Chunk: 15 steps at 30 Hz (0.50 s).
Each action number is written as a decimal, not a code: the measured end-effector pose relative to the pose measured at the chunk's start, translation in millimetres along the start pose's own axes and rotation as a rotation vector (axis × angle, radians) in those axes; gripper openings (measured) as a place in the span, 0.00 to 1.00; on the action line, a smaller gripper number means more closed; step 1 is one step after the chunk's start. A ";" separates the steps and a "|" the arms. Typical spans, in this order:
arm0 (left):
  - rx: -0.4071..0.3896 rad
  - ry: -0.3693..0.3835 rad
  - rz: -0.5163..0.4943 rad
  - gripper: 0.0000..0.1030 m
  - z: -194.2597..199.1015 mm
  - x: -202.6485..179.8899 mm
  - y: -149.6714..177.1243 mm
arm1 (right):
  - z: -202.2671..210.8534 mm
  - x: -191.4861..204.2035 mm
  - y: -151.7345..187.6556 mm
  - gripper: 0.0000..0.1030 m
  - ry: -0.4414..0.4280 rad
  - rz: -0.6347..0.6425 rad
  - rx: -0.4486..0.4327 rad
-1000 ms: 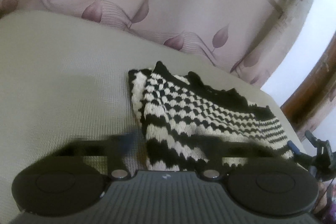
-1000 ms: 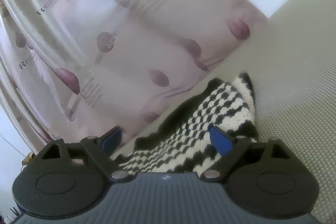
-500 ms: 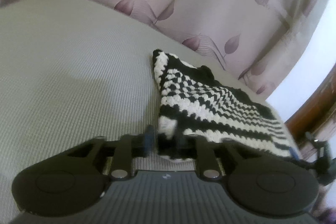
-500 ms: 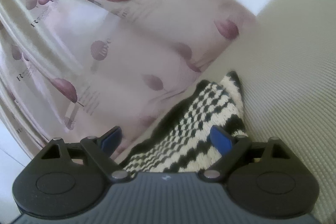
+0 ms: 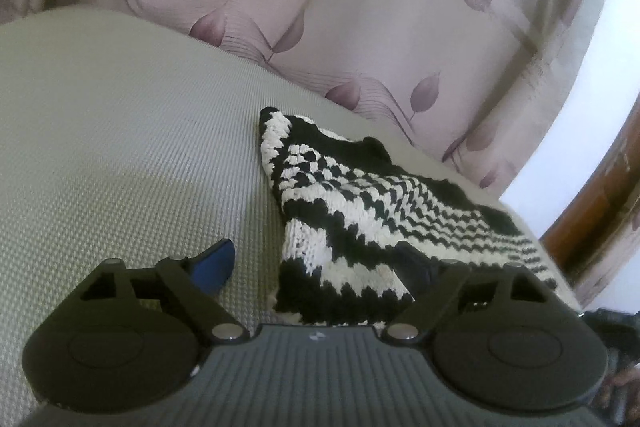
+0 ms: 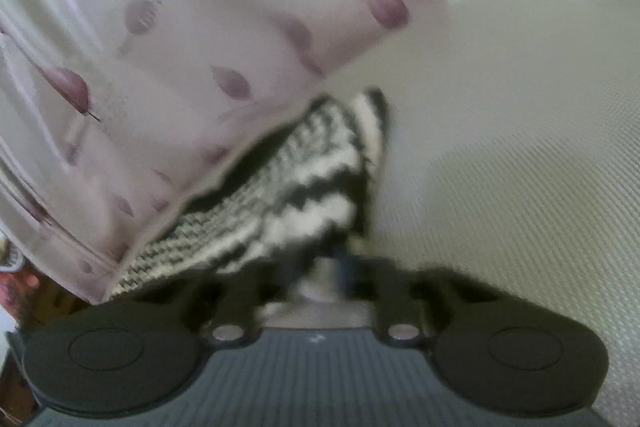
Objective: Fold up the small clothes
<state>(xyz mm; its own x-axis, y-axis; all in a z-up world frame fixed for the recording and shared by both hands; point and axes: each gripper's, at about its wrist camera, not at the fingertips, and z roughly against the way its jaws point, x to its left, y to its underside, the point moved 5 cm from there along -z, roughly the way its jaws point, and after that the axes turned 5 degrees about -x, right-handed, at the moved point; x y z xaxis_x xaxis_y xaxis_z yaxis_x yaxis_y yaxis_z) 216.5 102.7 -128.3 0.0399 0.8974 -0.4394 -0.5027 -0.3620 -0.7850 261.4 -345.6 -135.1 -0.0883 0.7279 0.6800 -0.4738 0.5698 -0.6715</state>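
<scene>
A small black-and-white knitted garment lies folded on the grey-green textured table. My left gripper is open, its jaws wide apart around the garment's near corner; the blue left fingertip rests on the table beside it, the right finger is partly covered by knit. In the blurred right wrist view the garment lies ahead and my right gripper has its jaws close together, shut on the garment's near edge.
A pale pink curtain with purple leaf print hangs just behind the table's far edge, also in the right wrist view. A brown wooden frame stands at the right. The table stretches to the right.
My left gripper, shut on the garment's corner half a second ago, has opened and let it go. My right gripper has closed on the garment's edge and is moving, blurring its view.
</scene>
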 end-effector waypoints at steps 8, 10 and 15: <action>-0.029 -0.012 0.060 0.84 -0.2 14.1 -5.8 | 45.1 -18.4 -1.4 0.01 0.044 0.111 0.085; -0.029 -0.009 0.059 0.85 -0.5 13.9 -6.3 | 50.1 -26.9 -1.8 0.01 0.094 0.144 0.110; -0.064 -0.015 0.030 0.87 7.4 6.1 -7.9 | 66.3 -19.6 -20.7 0.03 0.100 0.183 -0.004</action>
<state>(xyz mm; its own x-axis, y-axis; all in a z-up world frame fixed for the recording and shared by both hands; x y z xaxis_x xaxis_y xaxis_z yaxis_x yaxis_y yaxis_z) 214.3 113.0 -121.6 0.0127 0.8893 -0.4572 -0.4476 -0.4039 -0.7979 214.9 -397.0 -115.0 -0.0855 0.8536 0.5139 -0.4543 0.4256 -0.7826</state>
